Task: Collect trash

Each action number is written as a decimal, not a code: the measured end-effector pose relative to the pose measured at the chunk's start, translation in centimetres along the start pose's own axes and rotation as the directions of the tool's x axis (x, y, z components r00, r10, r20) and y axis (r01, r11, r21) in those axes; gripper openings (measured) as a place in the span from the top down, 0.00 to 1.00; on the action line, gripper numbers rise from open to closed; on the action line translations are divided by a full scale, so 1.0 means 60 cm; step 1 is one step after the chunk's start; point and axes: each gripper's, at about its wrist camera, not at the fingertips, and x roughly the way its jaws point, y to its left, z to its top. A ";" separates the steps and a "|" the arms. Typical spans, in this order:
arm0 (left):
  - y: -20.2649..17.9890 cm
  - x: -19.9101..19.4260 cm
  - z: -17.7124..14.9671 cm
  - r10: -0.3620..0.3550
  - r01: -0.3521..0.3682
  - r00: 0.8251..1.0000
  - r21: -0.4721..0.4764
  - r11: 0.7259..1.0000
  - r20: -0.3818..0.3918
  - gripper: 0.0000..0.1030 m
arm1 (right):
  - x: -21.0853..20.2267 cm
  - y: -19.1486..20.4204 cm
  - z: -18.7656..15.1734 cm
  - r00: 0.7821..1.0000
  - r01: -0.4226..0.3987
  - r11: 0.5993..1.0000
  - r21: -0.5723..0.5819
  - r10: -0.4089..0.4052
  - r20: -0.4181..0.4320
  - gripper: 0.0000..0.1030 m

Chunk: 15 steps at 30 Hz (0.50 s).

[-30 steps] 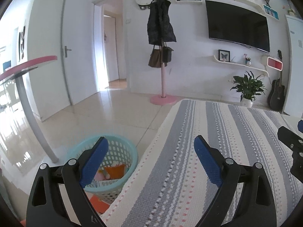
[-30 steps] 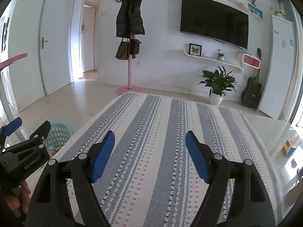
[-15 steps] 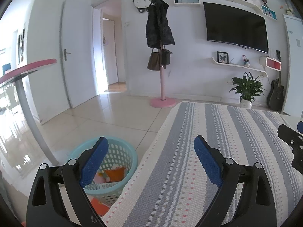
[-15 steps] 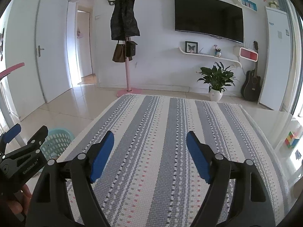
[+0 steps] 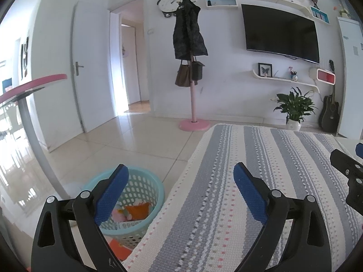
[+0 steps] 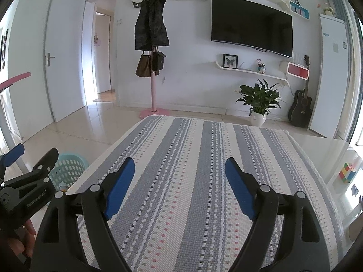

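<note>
A light blue plastic basket (image 5: 147,188) stands on the floor left of the table and holds orange and pink trash (image 5: 136,212); it also shows in the right wrist view (image 6: 68,170). My left gripper (image 5: 180,192) is open and empty, above the table's left edge and the basket. My right gripper (image 6: 179,188) is open and empty, above the grey and white striped cloth (image 6: 192,181) on the table. No trash shows on the cloth. The left gripper appears at the left of the right wrist view (image 6: 27,181).
A pink coat stand (image 5: 192,95) with a black coat stands beyond the table. A potted plant (image 6: 258,99) and a guitar (image 6: 300,108) stand by the far wall. A pink-topped table's leg (image 5: 36,140) is left. A coloured cube (image 6: 347,175) lies right.
Both views have tilted upward a little; the table and basket sit lower in frame. Both grippers stay open and empty.
</note>
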 end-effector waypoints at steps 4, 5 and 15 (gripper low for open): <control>-0.001 -0.003 -0.001 0.000 0.000 1.000 0.008 1.000 0.009 0.11 | 0.000 0.000 0.000 1.000 -0.002 1.000 0.001 0.002 -0.001 0.25; -0.001 -0.002 0.000 -0.002 0.002 1.000 0.008 1.000 0.008 0.11 | 0.000 0.001 -0.001 1.000 -0.001 1.000 0.001 0.001 0.000 0.25; 0.000 0.000 0.001 -0.012 0.012 1.000 0.006 1.000 -0.006 0.09 | -0.001 0.005 -0.004 1.000 -0.002 1.000 -0.012 0.002 0.003 0.25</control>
